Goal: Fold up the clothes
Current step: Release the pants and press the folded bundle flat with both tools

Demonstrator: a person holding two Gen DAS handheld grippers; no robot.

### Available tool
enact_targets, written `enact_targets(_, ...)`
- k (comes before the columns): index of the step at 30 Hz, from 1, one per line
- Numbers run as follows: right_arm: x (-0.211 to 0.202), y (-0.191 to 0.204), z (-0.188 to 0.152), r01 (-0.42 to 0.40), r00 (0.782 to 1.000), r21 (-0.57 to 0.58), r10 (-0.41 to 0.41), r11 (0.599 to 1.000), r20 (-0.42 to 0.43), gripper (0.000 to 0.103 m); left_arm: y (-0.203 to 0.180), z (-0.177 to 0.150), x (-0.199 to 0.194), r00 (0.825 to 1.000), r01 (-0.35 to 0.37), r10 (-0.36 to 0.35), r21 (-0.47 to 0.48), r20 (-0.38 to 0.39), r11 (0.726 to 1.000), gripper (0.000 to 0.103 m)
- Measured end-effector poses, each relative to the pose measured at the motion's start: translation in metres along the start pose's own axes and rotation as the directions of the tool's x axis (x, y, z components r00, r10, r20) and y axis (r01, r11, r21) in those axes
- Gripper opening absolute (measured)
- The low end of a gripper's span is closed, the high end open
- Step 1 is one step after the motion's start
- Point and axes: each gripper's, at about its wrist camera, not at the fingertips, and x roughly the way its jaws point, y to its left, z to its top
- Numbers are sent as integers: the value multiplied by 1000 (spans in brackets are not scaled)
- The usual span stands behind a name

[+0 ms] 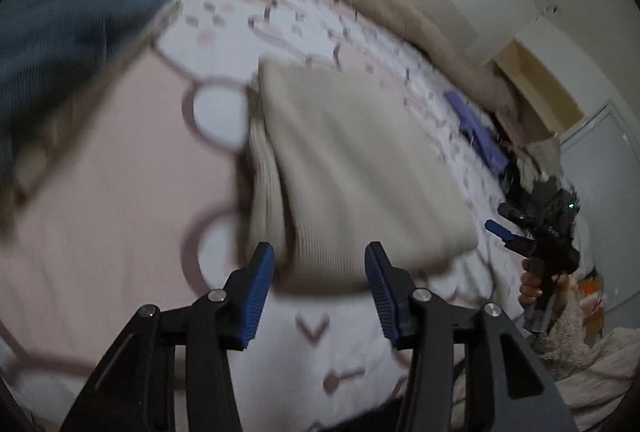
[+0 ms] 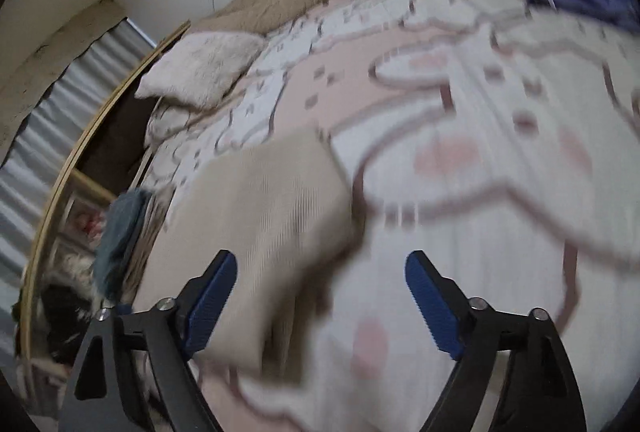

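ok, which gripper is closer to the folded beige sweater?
Left. The left gripper is open right at the near edge of the beige sweater, jaws straddling it. The right gripper is open too, off to the sweater's right side over the bedspread.

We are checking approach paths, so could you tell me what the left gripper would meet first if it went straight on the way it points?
Most likely the folded beige garment: its near edge lies just beyond the open left gripper, though blur makes depth uncertain.
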Motion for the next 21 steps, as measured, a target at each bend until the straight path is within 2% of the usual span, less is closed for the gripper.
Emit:
enact_targets(4,-7,-10,-44,-45,998,69,47,997,-36,85,-7,-10,12,1000,-23,23,15,3,1000,47)
enact_targets(6,-6,-10,-50,-54,998,85,57,995,-32,85,-11,-10,15,999,-48,47,44,22,998,47)
enact_targets(10,-7,5,-54,-63,997,33,64,997,-31,85,-12,-6,26,998,-53,50,69,42,996,46)
enact_targets(11,-6,10,-54,-63,997,14,64,998,-32,84,-11,-6,28,998,-50,47,73,44,996,41)
enact_targets(12,-5,16,-54,-61,998,-6,61,998,-31,81,-9,-6,29,998,-48,45,70,48,996,23)
enact_targets(13,-5,20,-54,-58,998,-20,57,998,-27,79,-5,-6,28,998,-43,40,52,50,998,14)
enact_targets(14,-5,23,-55,-53,998,-33,52,998,-21,78,0,-5,27,998,-31,30,25,49,999,14)
enact_targets(16,-6,32,-55,-48,999,-71,47,996,-8,66,7,0,20,999,-10,10,-9,47,1000,14)
enact_targets(17,-7,38,-55,-48,999,-100,48,994,0,53,9,2,16,999,1,0,-22,46,1000,14)
enact_targets(18,-7,46,-56,-56,998,-133,57,989,-2,47,8,4,14,999,-10,11,-10,44,1000,13)
enact_targets(21,0,72,-61,-82,997,-236,79,968,-23,44,-7,8,14,993,-113,110,103,37,988,12)
